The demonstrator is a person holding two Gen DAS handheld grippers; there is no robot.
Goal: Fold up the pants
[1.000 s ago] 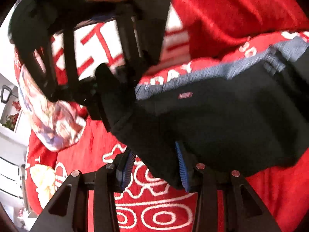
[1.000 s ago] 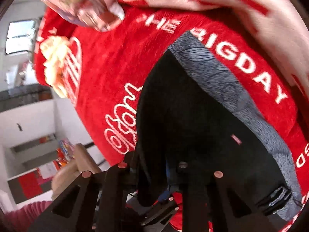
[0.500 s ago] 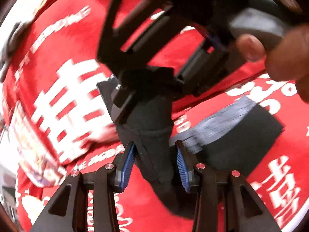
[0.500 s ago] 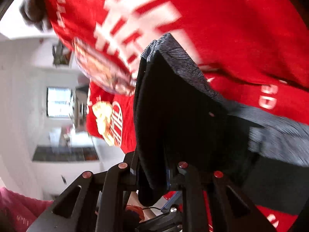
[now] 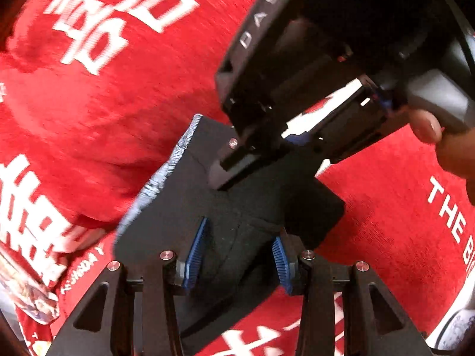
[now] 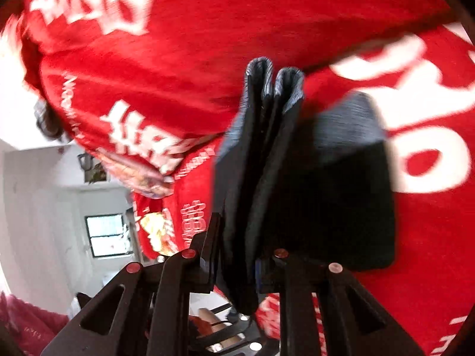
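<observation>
- The left gripper [image 5: 237, 255] is holding black pants [image 5: 237, 207] between ribbed blue pads [image 5: 194, 256].
- The right gripper [image 6: 234, 267] is pinching the stacked folds, grey knit waistband [image 6: 268, 77] uppermost.
- The pants are hanging over a fuzzy red blanket [image 5: 104, 103], possibly touching it.

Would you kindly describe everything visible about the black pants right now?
The black pants look like soft dark knit with a heathered grey waistband. They are folded into several layers and held above the red printed blanket. The left gripper has its blue pads on either side of one fold; the right gripper is shut on the bunched layers.
</observation>
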